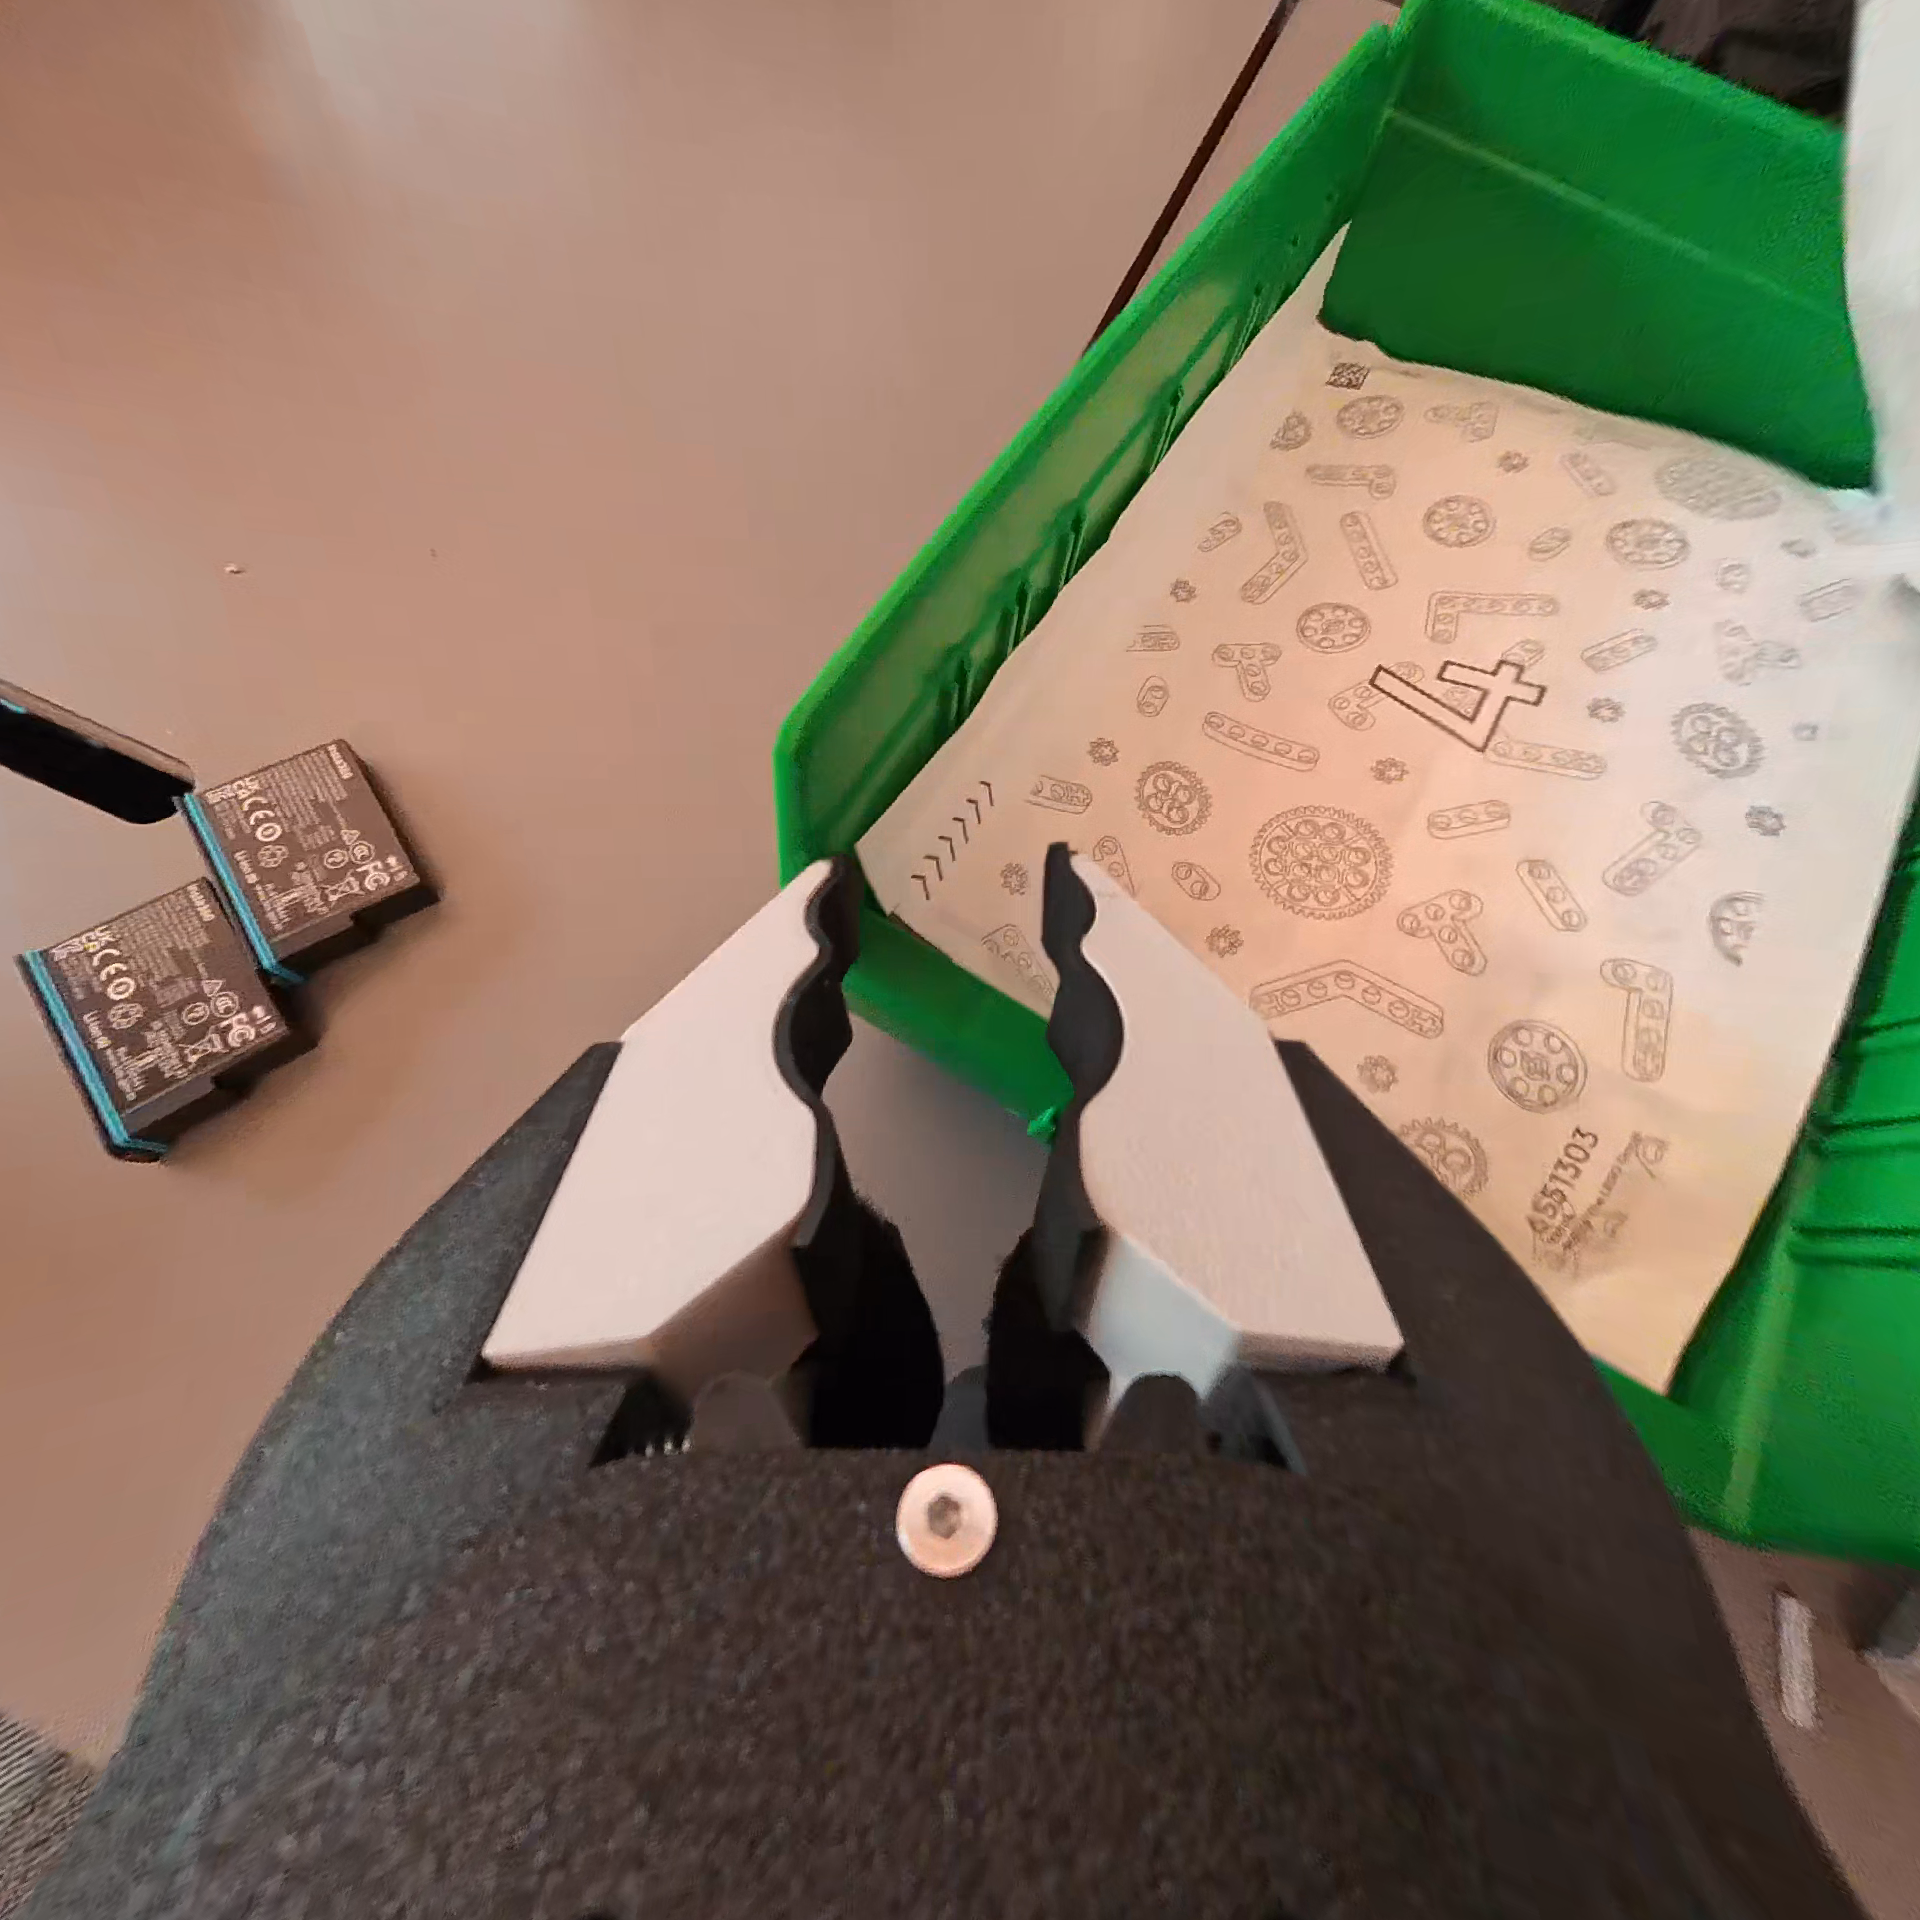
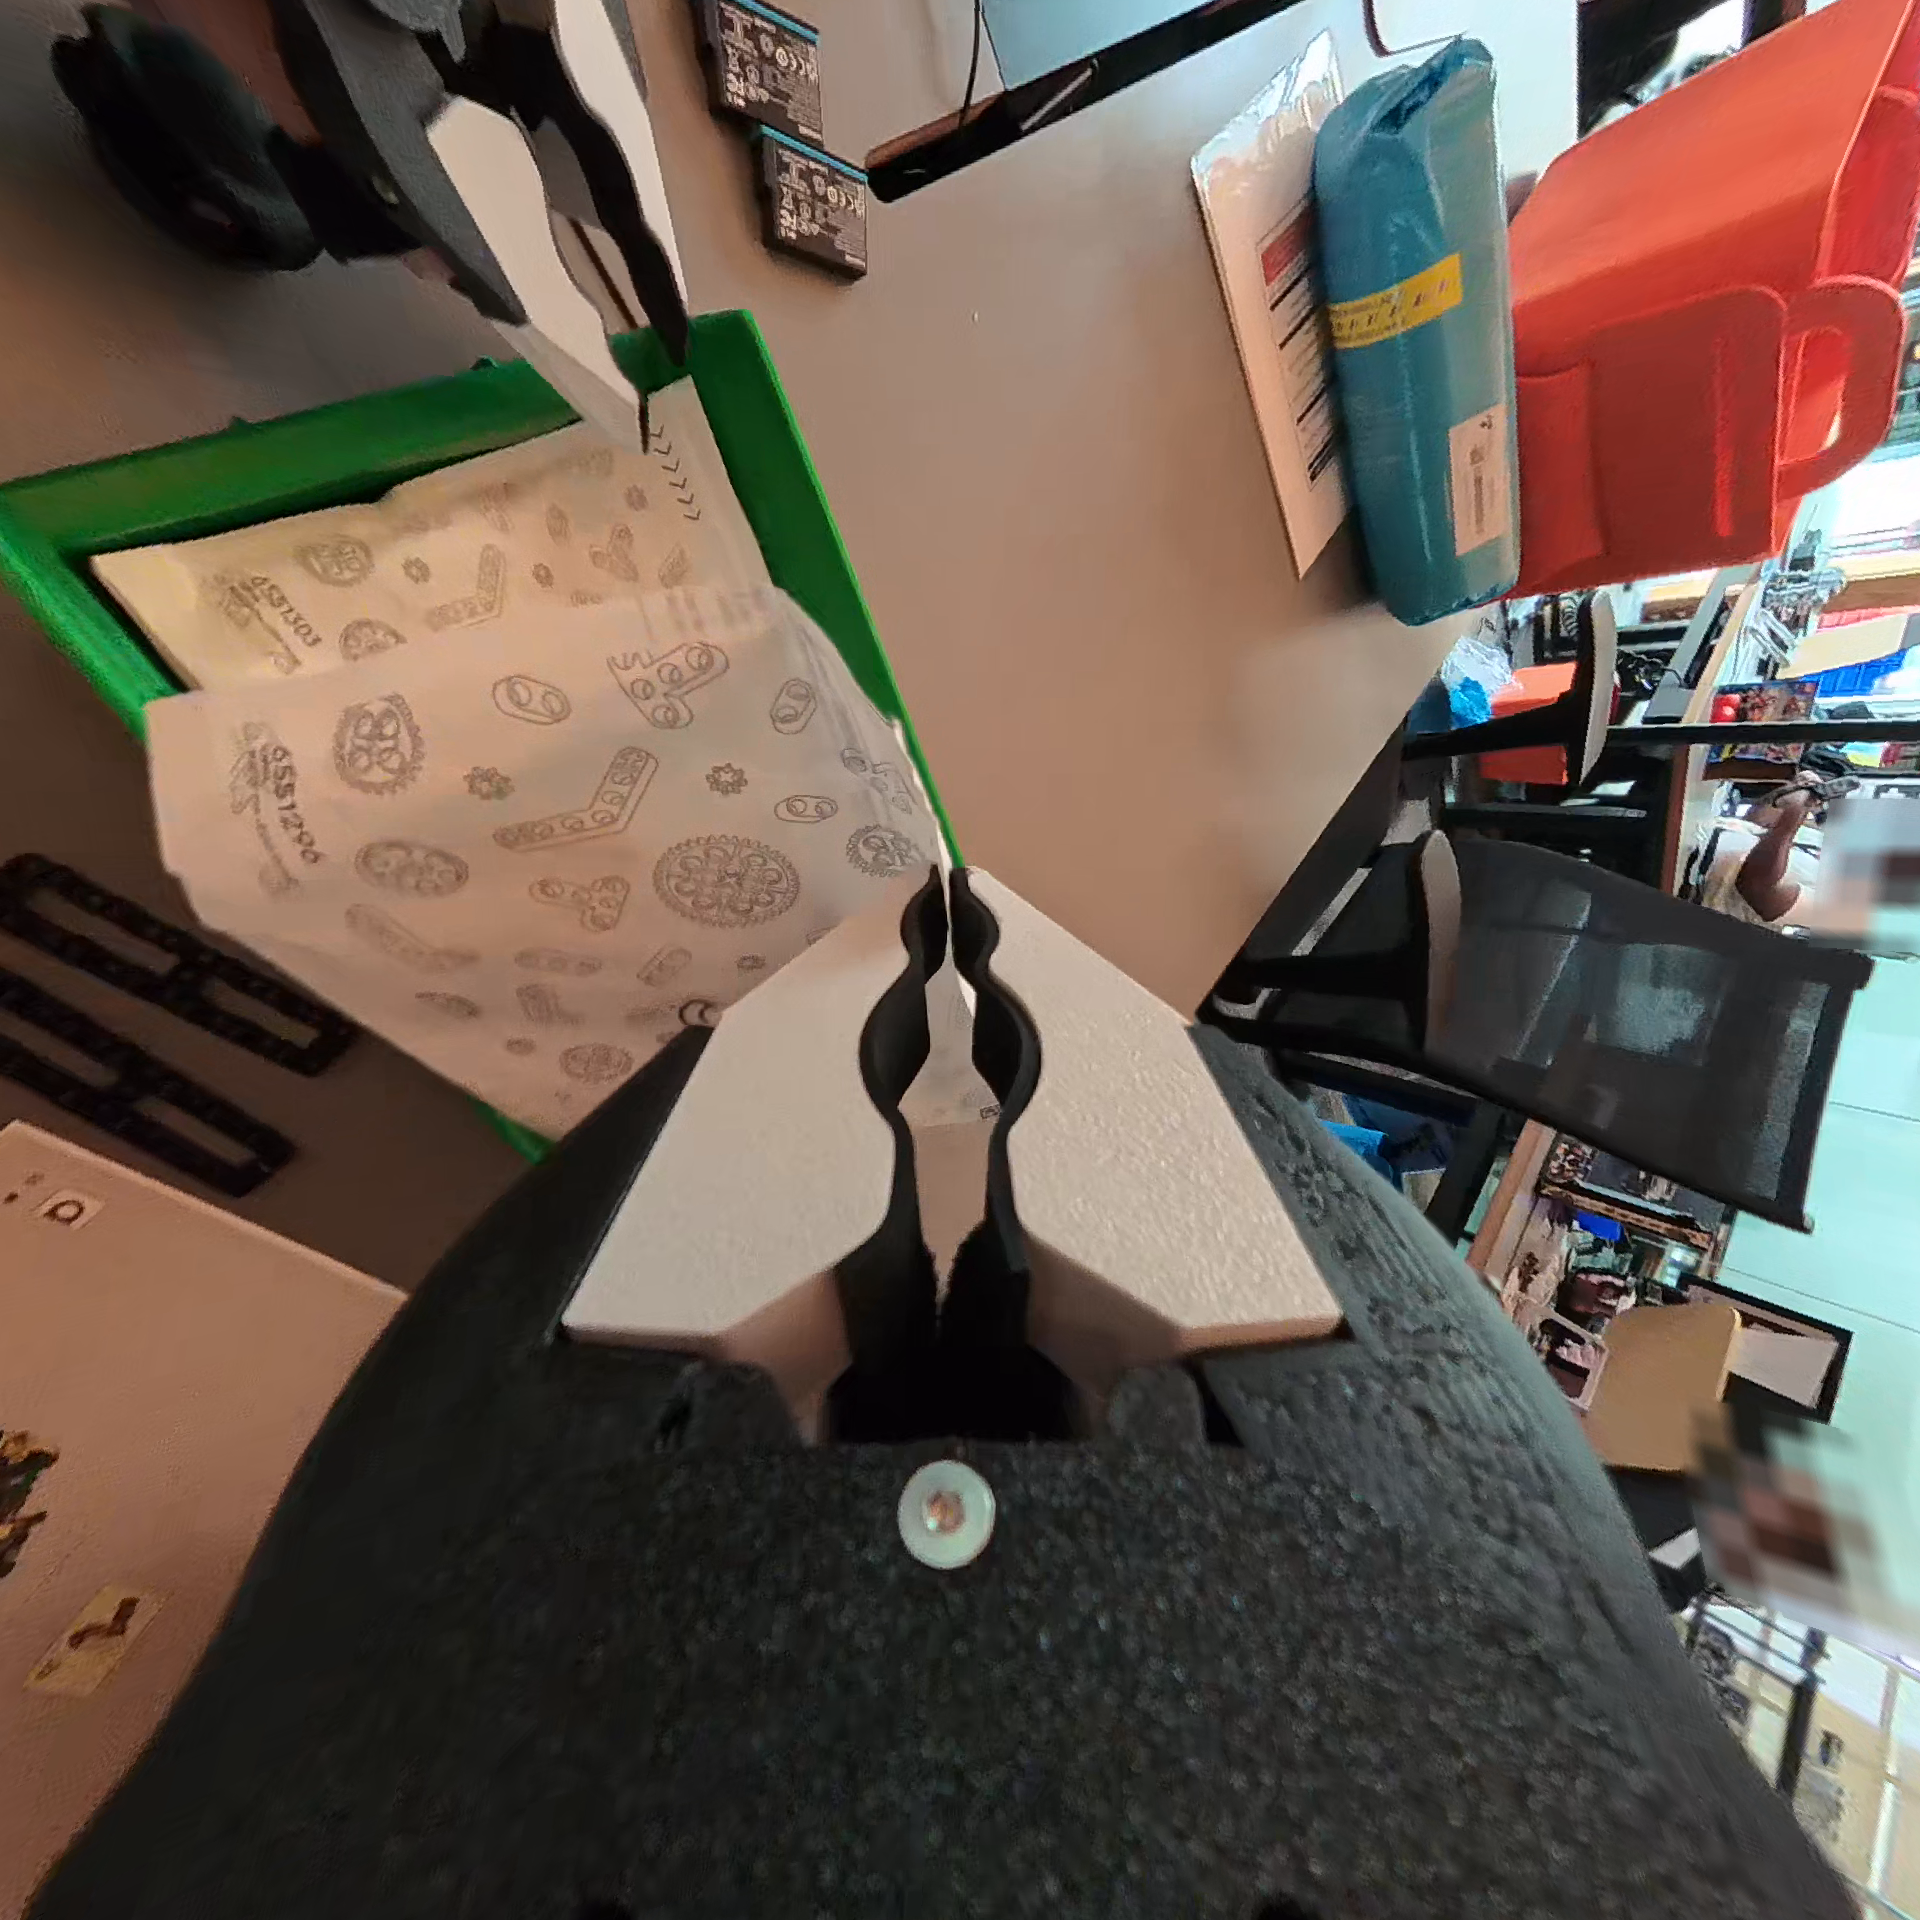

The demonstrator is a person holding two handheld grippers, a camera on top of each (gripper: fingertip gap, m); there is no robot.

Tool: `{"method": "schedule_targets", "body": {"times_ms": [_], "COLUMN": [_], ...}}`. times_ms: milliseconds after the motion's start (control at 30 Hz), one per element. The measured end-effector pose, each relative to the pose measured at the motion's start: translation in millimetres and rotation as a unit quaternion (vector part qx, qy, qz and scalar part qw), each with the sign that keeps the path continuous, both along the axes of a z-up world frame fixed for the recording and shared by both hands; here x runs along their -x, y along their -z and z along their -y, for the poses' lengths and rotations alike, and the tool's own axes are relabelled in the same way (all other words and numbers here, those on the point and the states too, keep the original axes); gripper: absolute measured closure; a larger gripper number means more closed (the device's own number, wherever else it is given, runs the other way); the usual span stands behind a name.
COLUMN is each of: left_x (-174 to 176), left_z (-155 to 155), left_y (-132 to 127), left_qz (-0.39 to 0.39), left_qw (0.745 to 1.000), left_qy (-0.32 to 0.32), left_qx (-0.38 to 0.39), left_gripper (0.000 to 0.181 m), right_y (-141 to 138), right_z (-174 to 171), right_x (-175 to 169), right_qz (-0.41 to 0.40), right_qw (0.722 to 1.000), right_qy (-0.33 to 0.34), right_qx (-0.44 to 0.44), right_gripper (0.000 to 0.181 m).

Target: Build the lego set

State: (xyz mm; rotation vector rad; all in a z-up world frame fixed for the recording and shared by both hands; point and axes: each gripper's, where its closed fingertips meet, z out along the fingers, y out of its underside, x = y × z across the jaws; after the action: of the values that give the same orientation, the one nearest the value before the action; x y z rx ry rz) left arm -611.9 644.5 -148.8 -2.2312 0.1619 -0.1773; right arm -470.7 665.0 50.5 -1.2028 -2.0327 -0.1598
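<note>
A green bin [image 1: 935, 665] stands on the brown table and holds a white paper bag [image 1: 1403, 831] printed with part outlines. My left gripper [image 1: 951, 873] is open and empty, hovering over the bin's near corner. My right gripper [image 2: 948, 883] is shut on the edge of a second white printed bag [image 2: 520, 831] and holds it lifted over the bin [image 2: 790, 499]. The first bag [image 2: 343, 582] lies under it in the bin. The left gripper also shows in the right wrist view [image 2: 660, 384] at the bin's far corner. The lifted bag is a white blur at the right edge of the left wrist view [image 1: 1886, 312].
Two black batteries [image 1: 260, 914] lie on the table left of the bin. Black Lego frame pieces [image 2: 135, 1018] and a white instruction booklet [image 2: 156, 1351] lie beside the bin. A blue package [image 2: 1423, 332], an orange bag [image 2: 1704, 312] and a black chair [image 2: 1621, 1029] are at the table's far side. My hands' fingertips stand some 25 centimetres from each other.
</note>
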Motion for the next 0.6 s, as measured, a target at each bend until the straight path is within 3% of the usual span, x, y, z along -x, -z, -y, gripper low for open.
{"method": "schedule_targets", "body": {"times_ms": [200,333,533,600], "left_x": [-3.2,-8.1,-17.3,-9.9], "left_z": [-8.8,-8.1,-5.8,-8.9], "left_y": [14.2,19.8,5.1,8.7], "left_qz": [-0.104,-0.142,-0.140,-0.133], "left_qw": [0.994,0.989,0.986,0.987], "left_qy": [-0.022,0.010,0.082,0.079], "left_qx": [-0.003,0.026,0.033,0.049], "left_gripper": [0.144,0.134,0.132,0.131], "right_y": [6.3,21.3,-1.8,-7.6], "right_z": [25.6,35.5,31.8,32.0], "right_x": [-19.8,-30.9,-46.2,-50.8], "right_qz": [0.018,0.051,0.038,0.043], "right_qw": [0.999,0.995,0.998,0.998], "right_qy": [-0.016,-0.016,0.004,0.010], "right_qx": [0.047,0.080,0.059,0.051], "right_gripper": [0.181,0.181,0.181,0.181]}}
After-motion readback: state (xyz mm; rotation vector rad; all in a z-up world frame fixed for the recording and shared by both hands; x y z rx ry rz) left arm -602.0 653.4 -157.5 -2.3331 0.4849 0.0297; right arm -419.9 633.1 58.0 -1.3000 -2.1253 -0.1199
